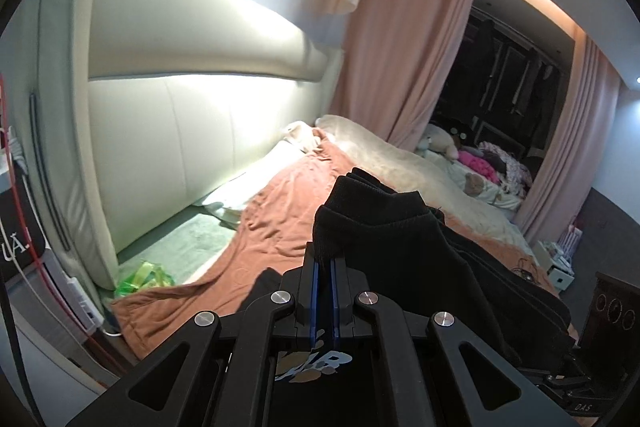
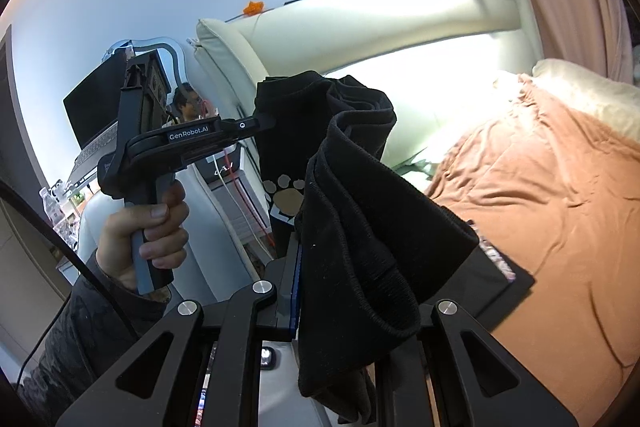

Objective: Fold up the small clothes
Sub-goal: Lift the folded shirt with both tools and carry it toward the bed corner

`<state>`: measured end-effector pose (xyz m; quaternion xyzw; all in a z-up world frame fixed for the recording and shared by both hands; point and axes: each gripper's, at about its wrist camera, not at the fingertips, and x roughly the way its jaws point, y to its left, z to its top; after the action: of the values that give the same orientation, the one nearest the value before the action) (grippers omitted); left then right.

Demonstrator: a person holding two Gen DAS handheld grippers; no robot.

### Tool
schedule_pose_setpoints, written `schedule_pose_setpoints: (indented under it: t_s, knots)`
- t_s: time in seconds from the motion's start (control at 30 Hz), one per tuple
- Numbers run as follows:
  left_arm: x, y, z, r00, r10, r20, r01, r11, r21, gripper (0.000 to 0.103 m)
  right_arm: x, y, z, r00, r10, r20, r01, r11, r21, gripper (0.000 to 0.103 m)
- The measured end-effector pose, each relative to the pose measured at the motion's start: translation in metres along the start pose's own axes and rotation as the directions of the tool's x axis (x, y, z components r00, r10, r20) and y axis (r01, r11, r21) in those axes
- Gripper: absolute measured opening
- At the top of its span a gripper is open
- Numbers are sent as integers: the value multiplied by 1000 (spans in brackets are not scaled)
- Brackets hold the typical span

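I have a black garment lifted above the bed, pinched at two places. From the left wrist view, my left hand-held gripper has its blue pads pressed nearly together on a ribbed hem of the cloth, and the fabric bunches up and spills off to the right. Below the jaws I can see a pale printed logo on the part that hangs down.

From the right wrist view, my right hand-held gripper is clamped on another ribbed edge of the same black garment; the cloth drapes over most of the jaws, so I judge the grip partly from the fold caught against the one blue pad I can see. Across from it, the left hand-held gripper pinches the cloth high up, held by a hand in a dark sleeve. A paw-print design shows on the hanging panel between the two grips.

Under it all lies the rust-orange bedspread, with the cream padded headboard behind.
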<state>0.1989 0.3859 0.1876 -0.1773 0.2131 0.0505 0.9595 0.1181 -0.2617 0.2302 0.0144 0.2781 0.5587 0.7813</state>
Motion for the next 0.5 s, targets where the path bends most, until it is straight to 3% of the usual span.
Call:
schedule_pose_setpoints:
  t_s: [0.2,0.5]
  knots:
    - [29,34,-6,999,34,-4,-34,999,-28,4,18,-46,2,1000,-9,-26,10,1000,12,10]
    - [122,50,-19,993,82,-80,-85,995,-44,4,25,-160,-10,995,-63,-83,68,996,58,10]
